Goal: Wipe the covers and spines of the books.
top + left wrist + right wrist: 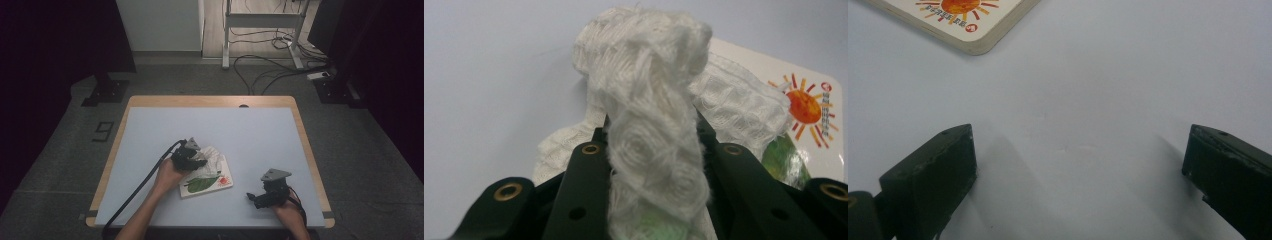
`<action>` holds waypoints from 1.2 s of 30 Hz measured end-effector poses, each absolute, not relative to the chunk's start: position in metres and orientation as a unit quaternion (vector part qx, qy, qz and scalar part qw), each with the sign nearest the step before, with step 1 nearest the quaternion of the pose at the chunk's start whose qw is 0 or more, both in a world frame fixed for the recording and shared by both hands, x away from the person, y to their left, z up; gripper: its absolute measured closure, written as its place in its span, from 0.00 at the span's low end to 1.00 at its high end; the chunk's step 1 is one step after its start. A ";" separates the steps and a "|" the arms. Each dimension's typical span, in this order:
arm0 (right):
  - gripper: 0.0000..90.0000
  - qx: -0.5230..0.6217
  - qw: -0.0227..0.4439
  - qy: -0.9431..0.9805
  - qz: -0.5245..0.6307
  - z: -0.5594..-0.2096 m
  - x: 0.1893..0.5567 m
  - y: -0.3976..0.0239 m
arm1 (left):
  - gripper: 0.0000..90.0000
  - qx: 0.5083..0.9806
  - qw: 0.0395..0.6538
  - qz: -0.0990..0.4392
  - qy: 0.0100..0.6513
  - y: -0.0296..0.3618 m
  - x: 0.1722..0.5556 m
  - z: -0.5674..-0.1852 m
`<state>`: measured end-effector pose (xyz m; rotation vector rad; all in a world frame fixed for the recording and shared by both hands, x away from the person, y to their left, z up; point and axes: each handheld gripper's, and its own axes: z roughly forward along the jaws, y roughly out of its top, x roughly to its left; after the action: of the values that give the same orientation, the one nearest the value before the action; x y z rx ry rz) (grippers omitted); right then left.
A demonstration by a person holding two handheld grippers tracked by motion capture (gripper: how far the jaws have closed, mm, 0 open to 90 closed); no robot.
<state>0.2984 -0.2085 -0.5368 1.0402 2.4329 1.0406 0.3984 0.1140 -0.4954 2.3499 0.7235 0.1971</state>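
**Insp:** Your left gripper (pixel 196 161) has its jaws clamped tight on a bunched fold of the white cloth (pixel 651 130). The cloth sits on the far-left part of the picture book (pixel 207 183), near-centre of the table (pixel 260 130). Confirm?

**Op:** Confirmed. R side?

**Insp:** Your right gripper (pixel 252 198) rests low at the near-right, jaws wide apart, nothing btwn them, just bare tabletop. The book's sun-printed corner (pixel 955 17) lies just beyond it, not touching.

**Op:** Risks?

**Insp:** Three, in my judgement. 1) The book is unsecured. If you drag the cloth across it, friction may slide or spin the book w/ the cloth, since nothing pins it. 2) The grip is on one twisted fold only. The weave looks loose, so a sharp pull could slip the fold out or snag threads on the jaw edges. 3) The left cable (pixel 135 192) trails over the near edge; a wide sweep may tug it.

**Op:** Fix?

**Insp:** Pin the book's near-right corner w/ the right gripper and move the cloth slowly.
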 end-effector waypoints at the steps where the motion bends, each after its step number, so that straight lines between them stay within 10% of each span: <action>1: 0.00 0.362 0.149 0.846 0.362 -0.537 0.298 -0.209 | 0.79 0.900 0.330 0.075 0.275 0.112 0.399 -0.495; 36: 0.00 0.362 0.149 0.846 0.362 -0.537 0.298 -0.209 | 0.79 0.909 0.332 0.049 0.247 0.055 0.409 -0.499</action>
<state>0.2983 -0.2086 -0.5368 1.0397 2.4329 1.0411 0.4094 0.0554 -0.4987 2.3744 0.6454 0.1279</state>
